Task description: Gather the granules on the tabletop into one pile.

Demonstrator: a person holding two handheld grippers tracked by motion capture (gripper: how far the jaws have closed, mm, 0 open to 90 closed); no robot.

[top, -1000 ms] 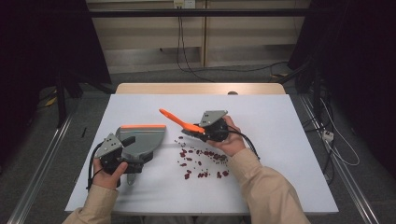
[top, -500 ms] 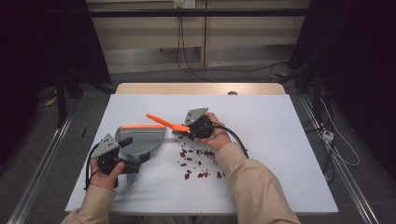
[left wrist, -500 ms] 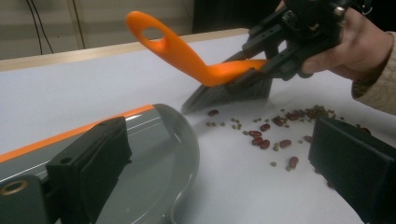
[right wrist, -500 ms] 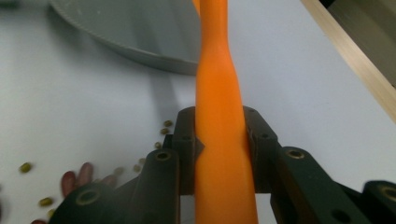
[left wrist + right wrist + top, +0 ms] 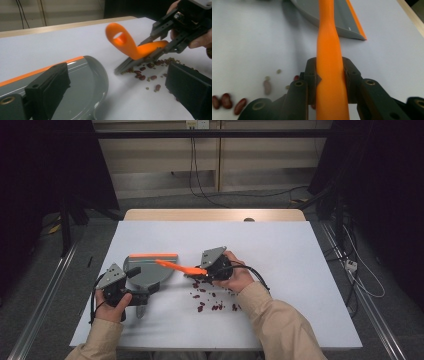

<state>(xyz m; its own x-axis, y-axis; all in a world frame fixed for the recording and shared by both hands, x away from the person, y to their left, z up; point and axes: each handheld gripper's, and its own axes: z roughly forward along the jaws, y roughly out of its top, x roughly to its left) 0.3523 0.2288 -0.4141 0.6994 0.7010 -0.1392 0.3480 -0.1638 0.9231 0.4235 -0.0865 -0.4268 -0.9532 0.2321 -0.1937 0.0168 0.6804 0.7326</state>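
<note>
My left tool (image 5: 131, 287) is clenched on the grey dustpan (image 5: 148, 270), which lies flat on the counter (image 5: 300, 250). My right tool (image 5: 202, 270) grips the orange brush (image 5: 176, 266) just beside it. If I sweep too fast, the red beans (image 5: 212, 301) may scatter past the pan, or its edge may lift.

Your right gripper (image 5: 329, 85) has its two black jaws clamped on the orange brush handle (image 5: 329, 57), one on each side. The handle runs straight up the middle and out at the top edge. Beyond it, the grey dustpan (image 5: 337, 18) with its orange lip lies on the white tabletop (image 5: 392, 57). Red beans (image 5: 227, 101) lie scattered at lower left, with a few small pale ones nearby.
</note>
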